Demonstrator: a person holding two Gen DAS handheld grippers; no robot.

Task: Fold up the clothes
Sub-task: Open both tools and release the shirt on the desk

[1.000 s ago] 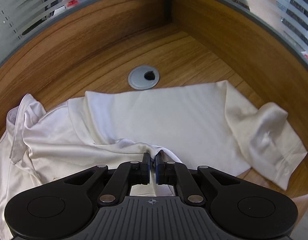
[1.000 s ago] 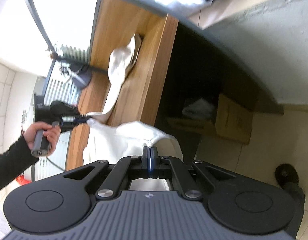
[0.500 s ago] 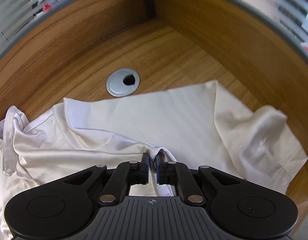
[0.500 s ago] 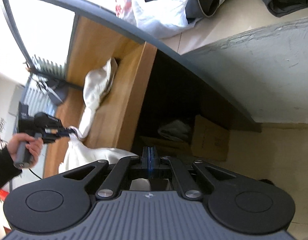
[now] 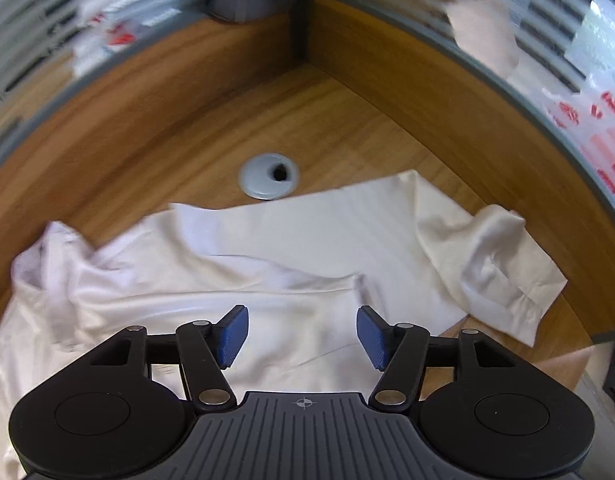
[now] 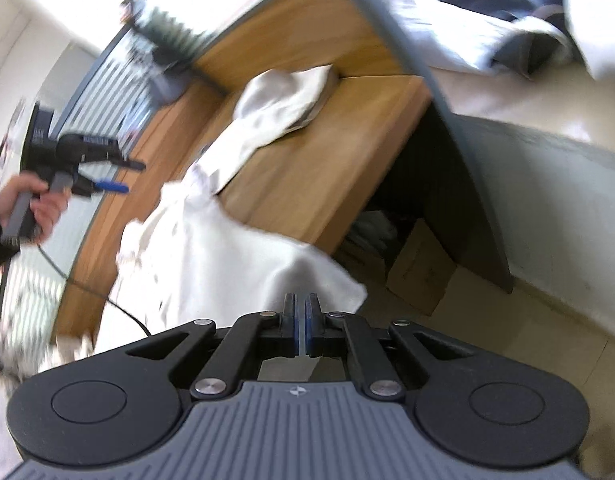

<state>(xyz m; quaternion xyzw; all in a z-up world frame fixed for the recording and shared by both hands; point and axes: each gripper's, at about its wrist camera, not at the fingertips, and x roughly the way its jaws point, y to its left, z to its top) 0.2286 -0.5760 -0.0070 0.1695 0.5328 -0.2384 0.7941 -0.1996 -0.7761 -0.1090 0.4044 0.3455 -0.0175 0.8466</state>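
Observation:
A white shirt (image 5: 307, 240) lies crumpled on the wooden desk (image 5: 347, 120), one sleeve (image 5: 495, 264) flung out to the right. My left gripper (image 5: 302, 334) hovers above it with its jaws opening wide; nothing is between the blue pads (image 5: 231, 336). In the right wrist view the shirt (image 6: 227, 248) hangs over the desk's front edge. My right gripper (image 6: 301, 304) has its pads almost together, just starting to part, with the shirt's hanging hem at their tips. A hand (image 6: 35, 200) holds the left gripper (image 6: 135, 177) over the desk.
A grey cable grommet (image 5: 268, 176) sits in the desk behind the shirt. Wooden partition walls (image 5: 447, 92) close the desk's corner. Under the desk stands a cardboard box (image 6: 419, 268). More clothes (image 6: 507, 20) are piled on the neighbouring surface.
My left gripper has opened, let the shirt fold drop and lifted away. My right gripper has risen and rolled, so the desk now shows tilted the other way.

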